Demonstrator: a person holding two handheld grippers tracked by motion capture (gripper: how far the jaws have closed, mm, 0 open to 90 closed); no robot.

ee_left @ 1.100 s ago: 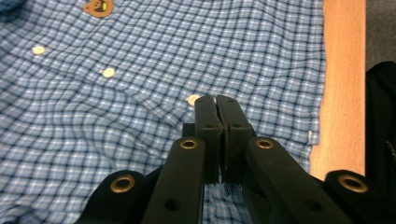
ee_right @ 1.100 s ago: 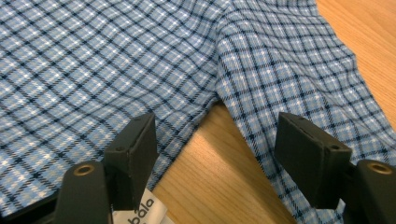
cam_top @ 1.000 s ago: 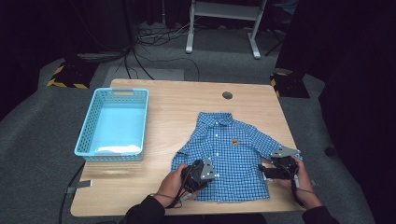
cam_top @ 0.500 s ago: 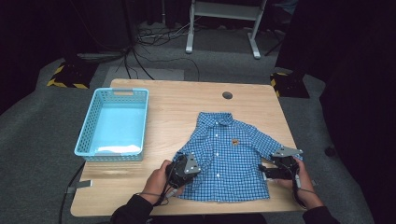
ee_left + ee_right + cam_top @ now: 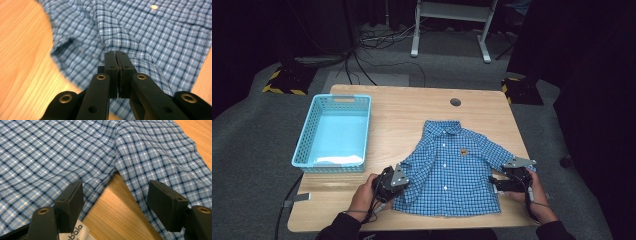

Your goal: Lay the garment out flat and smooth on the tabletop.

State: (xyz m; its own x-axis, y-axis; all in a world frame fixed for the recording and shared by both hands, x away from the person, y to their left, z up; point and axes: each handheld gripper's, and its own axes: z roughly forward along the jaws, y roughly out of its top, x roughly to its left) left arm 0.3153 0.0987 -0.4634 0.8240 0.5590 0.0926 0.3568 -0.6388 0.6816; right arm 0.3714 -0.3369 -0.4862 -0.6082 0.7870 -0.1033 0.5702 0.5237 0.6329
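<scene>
A small blue checked shirt (image 5: 457,165) lies front up on the wooden table (image 5: 402,110), collar away from me. My left gripper (image 5: 399,183) is at the shirt's lower left edge, jaws shut on a raised fold of the cloth (image 5: 117,37), as the left gripper view (image 5: 116,53) shows. By the shirt's right sleeve (image 5: 497,152) my right gripper (image 5: 495,184) rests low. In the right gripper view (image 5: 116,190) its jaws stand open over the bare wood between the shirt's body (image 5: 50,152) and the sleeve (image 5: 160,152), with nothing pinched.
A light blue plastic basket (image 5: 329,164) stands on the table's left side. A round cable hole (image 5: 455,102) is near the far edge. A white care label (image 5: 75,231) pokes out at the shirt's hem. Cables and a white frame are on the floor beyond.
My left gripper has moved left across the shirt's lower part to its left edge, drawing the pinched fold with it. The right gripper has stayed in place.
</scene>
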